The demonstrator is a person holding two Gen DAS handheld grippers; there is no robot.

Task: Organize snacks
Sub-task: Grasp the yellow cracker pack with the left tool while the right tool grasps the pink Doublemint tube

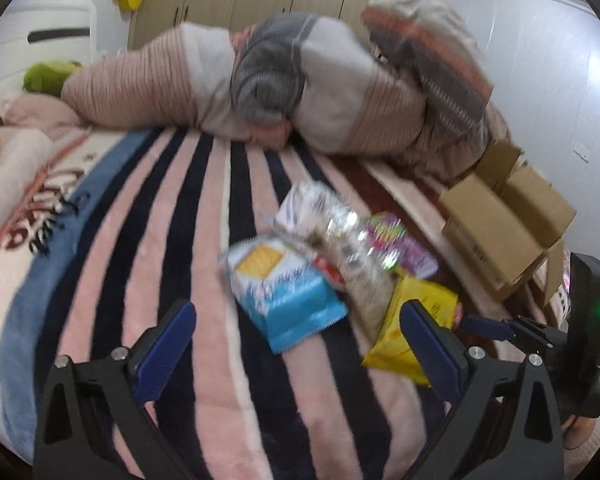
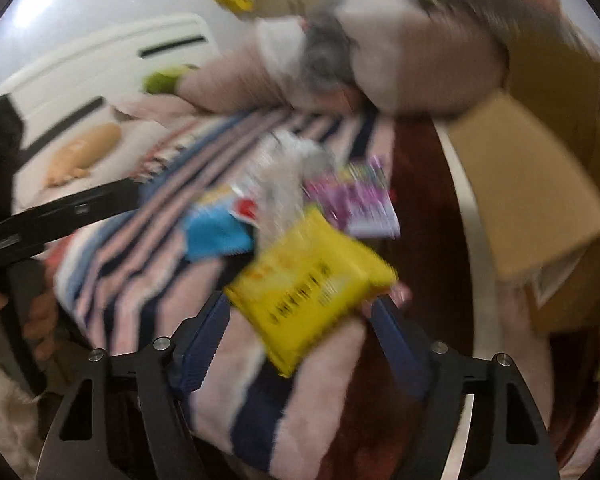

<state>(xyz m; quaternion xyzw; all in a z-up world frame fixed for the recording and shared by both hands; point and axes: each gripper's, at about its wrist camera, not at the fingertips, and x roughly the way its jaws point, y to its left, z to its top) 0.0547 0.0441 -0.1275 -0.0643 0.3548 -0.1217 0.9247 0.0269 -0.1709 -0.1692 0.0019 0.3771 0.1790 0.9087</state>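
Here, both tools gape wide: the right tool [image 2: 300, 328] straddles the yellow packet [image 2: 312, 284], while the left tool [image 1: 296, 332] has the blue packet [image 1: 288, 300] just ahead on the bed [image 1: 204, 240].

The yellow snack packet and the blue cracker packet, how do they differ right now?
The yellow packet lies between the open right gripper's fingers; the blue packet lies ahead of the left gripper. Yellow shows black print, blue a cracker picture. Both rest on the striped blanket.

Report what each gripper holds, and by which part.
Nothing held. The left gripper and right gripper are open; the yellow packet lies between the right one's fingers, not clamped.
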